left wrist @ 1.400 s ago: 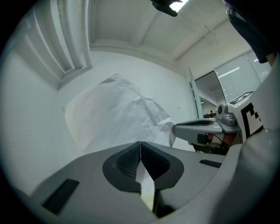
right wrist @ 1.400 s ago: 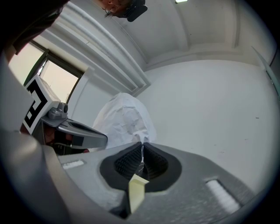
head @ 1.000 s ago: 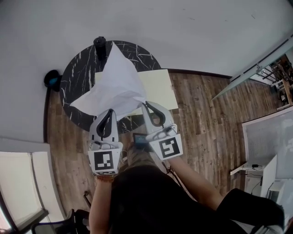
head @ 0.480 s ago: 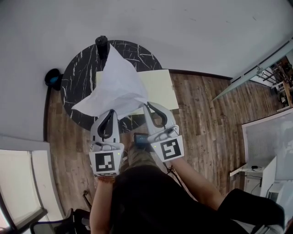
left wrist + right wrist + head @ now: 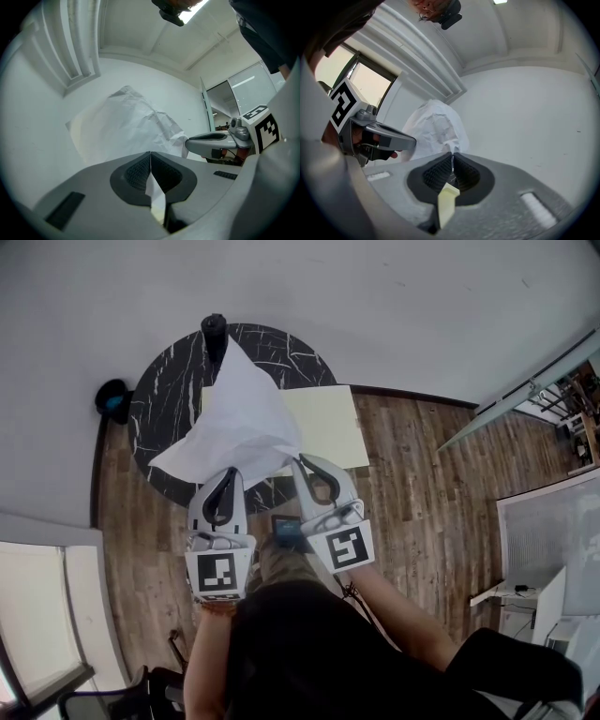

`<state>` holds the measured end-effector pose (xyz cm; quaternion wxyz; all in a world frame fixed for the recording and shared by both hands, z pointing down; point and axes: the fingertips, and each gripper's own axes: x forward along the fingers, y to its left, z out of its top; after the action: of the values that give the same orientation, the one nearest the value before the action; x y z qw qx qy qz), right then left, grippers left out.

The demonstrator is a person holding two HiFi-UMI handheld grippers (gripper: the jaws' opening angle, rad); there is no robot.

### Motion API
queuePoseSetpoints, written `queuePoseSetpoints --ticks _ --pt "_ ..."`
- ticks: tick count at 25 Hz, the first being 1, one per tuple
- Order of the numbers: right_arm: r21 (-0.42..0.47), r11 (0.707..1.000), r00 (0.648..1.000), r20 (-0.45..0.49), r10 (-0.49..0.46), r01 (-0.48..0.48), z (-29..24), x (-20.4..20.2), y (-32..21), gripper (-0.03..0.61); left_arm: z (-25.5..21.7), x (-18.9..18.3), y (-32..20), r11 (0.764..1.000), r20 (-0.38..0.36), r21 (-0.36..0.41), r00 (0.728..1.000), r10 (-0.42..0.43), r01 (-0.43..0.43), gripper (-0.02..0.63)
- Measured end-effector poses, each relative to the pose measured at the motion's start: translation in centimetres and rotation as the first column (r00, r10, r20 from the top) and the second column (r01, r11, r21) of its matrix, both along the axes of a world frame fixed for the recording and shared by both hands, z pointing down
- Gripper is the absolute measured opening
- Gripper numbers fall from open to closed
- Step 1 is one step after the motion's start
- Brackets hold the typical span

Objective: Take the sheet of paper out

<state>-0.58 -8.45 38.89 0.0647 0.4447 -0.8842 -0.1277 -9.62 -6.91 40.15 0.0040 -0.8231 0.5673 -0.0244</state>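
Note:
A crumpled white sheet of paper (image 5: 239,418) stands up over the round black marble table (image 5: 169,399). My left gripper (image 5: 228,472) is shut on its near edge; a white corner pokes back between the pads (image 5: 150,154). My right gripper (image 5: 298,460) is shut on a corner of a pale yellow folder (image 5: 323,423), and a yellow tab shows behind its pads (image 5: 452,157). The paper (image 5: 436,129) rises just beyond the right jaws, with the left gripper (image 5: 401,140) beside it. In the left gripper view the paper (image 5: 126,126) fills the middle and the right gripper (image 5: 211,140) holds level at the right.
A black cylinder (image 5: 214,329) stands at the table's far edge. A dark object with a blue part (image 5: 112,399) lies on the floor at the left. A dark device (image 5: 286,529) rests on the person's lap. Wooden floor (image 5: 422,474) runs to the right, white wall behind.

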Motion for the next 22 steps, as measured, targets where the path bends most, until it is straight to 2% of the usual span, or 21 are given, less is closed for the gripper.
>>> queuePoseSetpoints --ticks 2,9,14,18,22 --pt "-0.001 1.000 1.000 -0.009 -0.008 0.008 0.1 -0.2 0.0 0.006 0.1 -0.1 0.0 1.000 0.022 0.015 1.000 0.009 -0.009 0.008" --pt "-0.017 1.000 1.000 -0.024 -0.020 0.019 0.7 -1.0 -0.2 0.006 0.2 -0.6 0.0 0.999 -0.021 -0.027 1.000 -0.023 0.023 0.008" --pt "-0.022 0.999 0.999 -0.026 -0.030 0.029 0.7 -1.2 -0.3 0.006 0.4 -0.6 -0.2 1.000 0.019 0.008 1.000 -0.003 0.002 0.008" --pt "-0.025 0.999 0.999 -0.023 -0.024 0.023 0.6 -0.9 -0.1 0.006 0.2 -0.2 0.0 1.000 -0.014 -0.015 1.000 -0.009 0.009 0.008" --pt "-0.022 1.000 1.000 -0.018 -0.021 0.020 0.8 -0.9 -0.2 0.006 0.4 0.1 0.0 1.000 -0.014 -0.018 1.000 -0.001 0.000 0.008"
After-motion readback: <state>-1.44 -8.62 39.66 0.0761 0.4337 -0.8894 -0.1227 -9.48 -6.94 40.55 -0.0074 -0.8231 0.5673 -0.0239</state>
